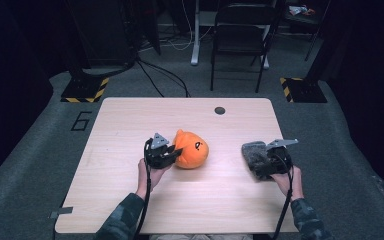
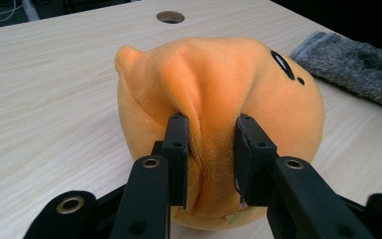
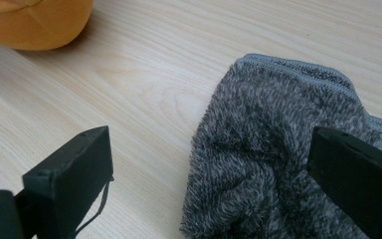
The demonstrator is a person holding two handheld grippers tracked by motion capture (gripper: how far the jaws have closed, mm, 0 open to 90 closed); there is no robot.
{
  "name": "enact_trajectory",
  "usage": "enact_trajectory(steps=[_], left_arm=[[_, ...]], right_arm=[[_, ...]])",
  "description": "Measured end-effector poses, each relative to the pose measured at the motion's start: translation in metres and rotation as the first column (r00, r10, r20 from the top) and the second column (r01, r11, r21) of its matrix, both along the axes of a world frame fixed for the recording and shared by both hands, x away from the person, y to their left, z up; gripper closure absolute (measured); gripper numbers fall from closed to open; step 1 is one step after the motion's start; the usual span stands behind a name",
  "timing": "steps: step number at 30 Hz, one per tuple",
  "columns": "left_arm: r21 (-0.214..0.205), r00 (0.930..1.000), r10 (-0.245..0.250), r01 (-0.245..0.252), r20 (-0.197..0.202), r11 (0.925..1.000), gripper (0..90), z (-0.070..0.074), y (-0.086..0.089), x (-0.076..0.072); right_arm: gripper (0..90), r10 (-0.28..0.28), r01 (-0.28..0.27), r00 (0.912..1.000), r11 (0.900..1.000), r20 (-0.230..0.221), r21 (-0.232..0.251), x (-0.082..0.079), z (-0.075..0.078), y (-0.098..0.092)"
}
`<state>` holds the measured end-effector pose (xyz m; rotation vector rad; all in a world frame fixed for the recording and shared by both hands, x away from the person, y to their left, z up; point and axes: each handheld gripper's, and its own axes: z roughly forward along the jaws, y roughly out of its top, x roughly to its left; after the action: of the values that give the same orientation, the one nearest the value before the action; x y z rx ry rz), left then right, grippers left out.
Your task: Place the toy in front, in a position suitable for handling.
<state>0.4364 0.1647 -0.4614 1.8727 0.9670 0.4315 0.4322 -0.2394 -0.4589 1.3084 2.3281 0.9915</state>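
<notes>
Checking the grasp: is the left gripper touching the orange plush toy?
Touching. In the left gripper view, the left gripper pinches a fold of the orange plush toy.

Left claw (image 2: 211,154) pinching orange plush toy (image 2: 238,94)

Bare table (image 1: 130,125) all round — orange plush (image 1: 192,149), grey cloth (image 1: 254,155) obstruct.

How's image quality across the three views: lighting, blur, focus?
High view: table evenly lit, surroundings dark, picture soft. Left gripper view: orange plush toy sharp, no glare. Right gripper view: grey fuzzy cloth crisp, near jaws slightly soft, faint shadow under the toy.
</notes>
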Motion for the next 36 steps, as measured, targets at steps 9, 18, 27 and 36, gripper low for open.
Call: enact_trajectory(steps=[9,18,27,36], left_arm=[[-0.033,0.9998,-0.007,0.008,0.016,0.9994,70.6,0.011,-0.018,-0.015],[-0.037,0.9986,0.049,-0.049,-0.021,0.9981,70.5,0.002,-0.039,-0.027],[-0.072,0.9948,0.086,-0.09,-0.055,0.9933,69.7,-0.007,-0.044,-0.034],[-0.042,0.9985,0.037,-0.039,-0.039,0.9984,44.2,-0.004,-0.035,-0.037]], right_arm=[[4.7,-0.012,0.012,0.9998,0.9999,-0.014,-0.01,0.001,-0.002,-0.002],[5.8,-0.032,0.032,0.9992,0.9994,-0.025,-0.01,0.001,-0.004,-0.003],[6.3,-0.052,0.052,0.9978,0.9986,-0.042,-0.008,0.002,-0.005,-0.002],[6.4,-0.054,0.053,0.9974,0.9983,-0.048,-0.025,0.003,-0.007,0.001]])
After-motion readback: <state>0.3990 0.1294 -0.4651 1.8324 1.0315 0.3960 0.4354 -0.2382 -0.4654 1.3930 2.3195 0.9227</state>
